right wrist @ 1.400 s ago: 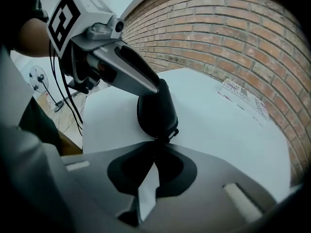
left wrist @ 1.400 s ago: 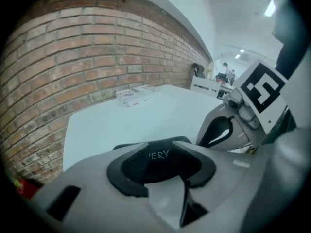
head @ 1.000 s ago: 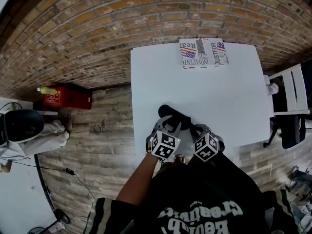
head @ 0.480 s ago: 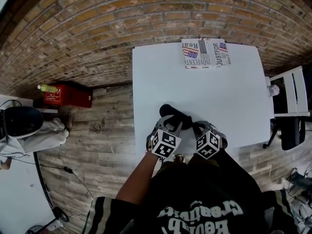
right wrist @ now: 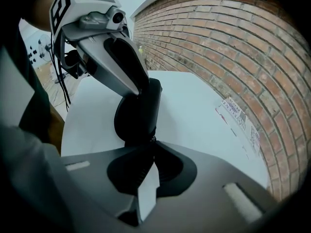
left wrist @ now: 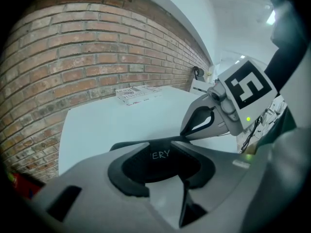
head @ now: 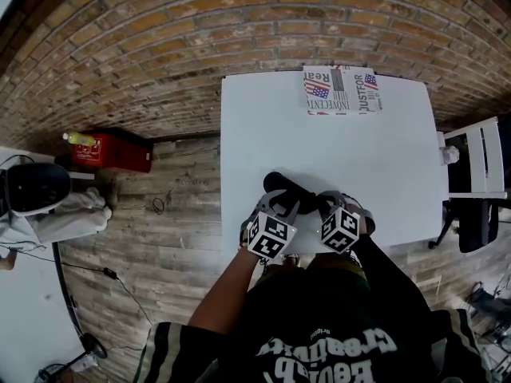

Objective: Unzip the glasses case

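Gripping glasses case (head: 283, 184), left gripper (head: 277, 205) jaws just closing; right gripper (right wrist: 151, 142) shut at end.

Loft-style workroom: brick wall (head: 239, 22), plank floor (head: 168, 238), white table (head: 375, 158)

Glasses case (right wrist: 138, 111): black, oblong, rounded ends, smooth shell, carrying white lettering (only "ERY" readable). Lying on white table (head: 359, 158), close to table's near edge, left of table's middle, long axis running slantwise across table. One end sitting between jaws of left gripper (head: 283, 204); jaws just now closing further, pads pressing on shell. Zip not showing clearly enough to judge.
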### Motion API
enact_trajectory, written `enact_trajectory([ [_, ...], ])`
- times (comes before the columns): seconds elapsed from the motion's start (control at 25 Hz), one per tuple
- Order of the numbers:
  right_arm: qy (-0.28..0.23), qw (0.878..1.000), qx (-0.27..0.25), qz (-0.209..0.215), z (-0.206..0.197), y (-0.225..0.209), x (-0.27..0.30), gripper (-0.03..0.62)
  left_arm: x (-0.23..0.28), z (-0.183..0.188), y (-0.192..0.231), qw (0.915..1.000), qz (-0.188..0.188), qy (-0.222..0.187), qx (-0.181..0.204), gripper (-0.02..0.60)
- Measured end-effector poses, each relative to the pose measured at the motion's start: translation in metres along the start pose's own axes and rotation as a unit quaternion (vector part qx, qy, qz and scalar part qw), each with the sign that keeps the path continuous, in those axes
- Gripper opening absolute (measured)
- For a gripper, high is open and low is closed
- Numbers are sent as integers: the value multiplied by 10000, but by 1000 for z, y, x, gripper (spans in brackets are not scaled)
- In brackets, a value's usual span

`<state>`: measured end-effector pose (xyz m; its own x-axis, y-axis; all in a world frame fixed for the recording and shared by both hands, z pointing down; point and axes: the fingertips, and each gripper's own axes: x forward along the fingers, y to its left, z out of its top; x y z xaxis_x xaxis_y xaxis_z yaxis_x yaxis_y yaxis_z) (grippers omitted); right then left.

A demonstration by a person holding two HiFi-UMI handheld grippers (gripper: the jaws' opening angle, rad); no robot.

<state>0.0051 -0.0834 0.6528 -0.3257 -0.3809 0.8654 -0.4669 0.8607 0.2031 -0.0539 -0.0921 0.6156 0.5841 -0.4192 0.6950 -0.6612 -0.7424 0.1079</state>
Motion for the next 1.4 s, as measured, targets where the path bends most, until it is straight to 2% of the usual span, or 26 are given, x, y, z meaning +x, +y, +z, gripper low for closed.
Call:
enact_trajectory([
  [0.32, 90, 9983, -559, -105, 6, -6, 4, 17, 0, 1, 1, 10000, 19, -78, -53, 137],
  [0.44, -50, 9997, -250, 0, 4, -4, 0, 25, -2, 1, 4, 9996, 82, -222, -161, 111],
  [0.52, -78, 9996, 57, 273, -2, 4, -3, 31, -3, 3, 5, 9991, 93, -331, -241, 98],
  [0.6, -104, 9972, 327, 661, -8, 18, -7, 97, -7, 5, 8, 9979, 77, -481, -433, 105],
  [0.68, -252, 9933, 590, 960, -6, 30, -13, 236, -18, 8, 13, 9957, 140, -666, -633, 119],
  [0.8, -688, 9857, 952, 1205, 14, 39, -23, 319, -32, 11, 24, 9925, 339, -893, -763, 127],
  [0.92, -891, 9826, 1007, 1284, 35, 46, -20, 354, -41, 3, 32, 9905, 482, -922, -897, 126],
  [1.0, -719, 9859, 886, 1220, 39, 49, -12, 368, -43, -6, 34, 9899, 520, -869, -987, 126],
  [1.04, -620, 9874, 839, 1189, 38, 49, -8, 348, -44, -10, 34, 9896, 540, -843, -1028, 126],
  [1.08, -587, 9874, 852, 1195, 38, 48, -6, 288, -45, -14, 35, 9893, 564, -819, -1065, 126],
  [1.16, -742, 9802, 1202, 1385, 41, 48, -7, 285, -45, -21, 35, 9889, 592, -775, -1122, 124],
  [1.32, -1217, 9402, 2450, 2031, 47, 49, -18, 285, -42, -35, 32, 9890, 562, -671, -1194, 124],
  [1.4, -1295, 9296, 2732, 2109, 46, 48, -19, 285, -39, -38, 29, 9896, 524, -634, -1179, 124],
])
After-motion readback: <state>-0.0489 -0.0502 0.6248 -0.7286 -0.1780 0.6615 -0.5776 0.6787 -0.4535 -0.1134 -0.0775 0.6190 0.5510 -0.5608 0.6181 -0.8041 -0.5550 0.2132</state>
